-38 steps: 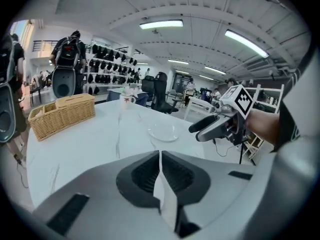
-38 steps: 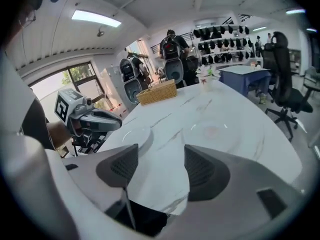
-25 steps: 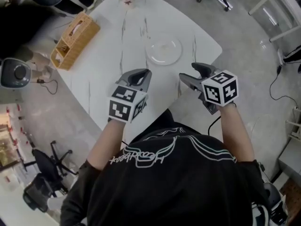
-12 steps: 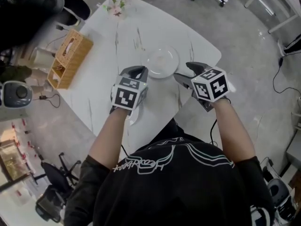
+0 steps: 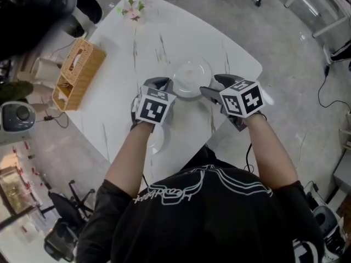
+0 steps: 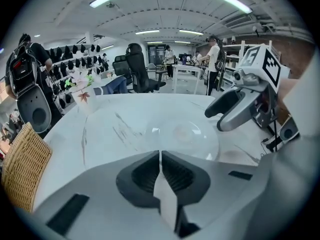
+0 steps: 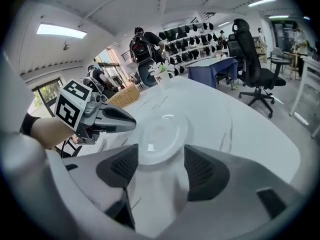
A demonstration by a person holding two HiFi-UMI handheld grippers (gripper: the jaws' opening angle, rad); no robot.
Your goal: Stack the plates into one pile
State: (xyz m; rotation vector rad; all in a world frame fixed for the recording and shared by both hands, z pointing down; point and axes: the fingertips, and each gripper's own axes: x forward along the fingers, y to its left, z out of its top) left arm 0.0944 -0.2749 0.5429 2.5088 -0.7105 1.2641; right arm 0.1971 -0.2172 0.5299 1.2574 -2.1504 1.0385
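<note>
1. Both tools now sit lower and nearer the clear glass plate [image 5: 191, 76], with the left tool [image 5: 157, 83] and right tool [image 5: 210, 86] flanking its near rim.
2. Left tool: jaws together, empty. Right tool: jaws wide apart, empty.
3. Plate: flat on the desk [image 5: 164, 32], untouched.
4. Possible second plate [image 5: 157, 140]: under the left forearm.
5. Progress: no pile yet, so stacking appears wholly ahead.

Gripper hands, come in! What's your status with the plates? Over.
Left gripper shut, right gripper open, both empty. Clear plate on table between them, not held. Nothing in the way.
</note>
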